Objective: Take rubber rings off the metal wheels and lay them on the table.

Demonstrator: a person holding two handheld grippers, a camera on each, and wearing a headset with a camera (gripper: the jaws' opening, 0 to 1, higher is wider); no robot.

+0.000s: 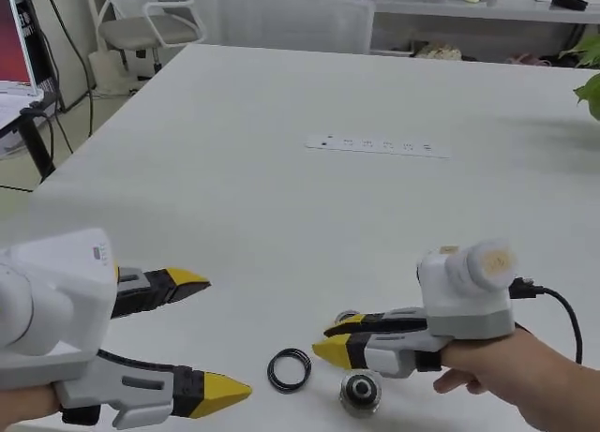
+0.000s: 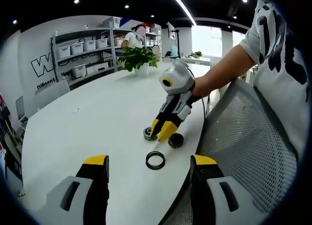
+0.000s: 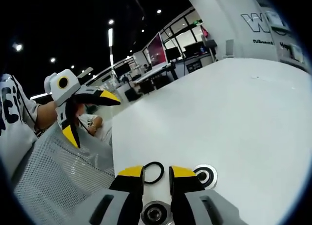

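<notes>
Wide white table (image 1: 281, 170), and both tools hang low over its near side. The left gripper (image 1: 217, 335) has its jaws flung far apart with nothing between them. By the look of it, it is parked off to one side to leave its partner room. The right gripper (image 1: 323, 343) has its jaws almost together, with a slim gap and nothing caught in it. Its tips point across at the rubber rings (image 1: 289, 369). The far wheel (image 1: 349, 316) sits just behind those jaws and the near wheel (image 1: 360, 391) just below them, both within easy reach. The near one looks dark around its rim — possibly rubber yet to strip, though I can't be sure. The rings lie flat on the table between the two grippers, apparently overlapping — set down clear of the wheels.
</notes>
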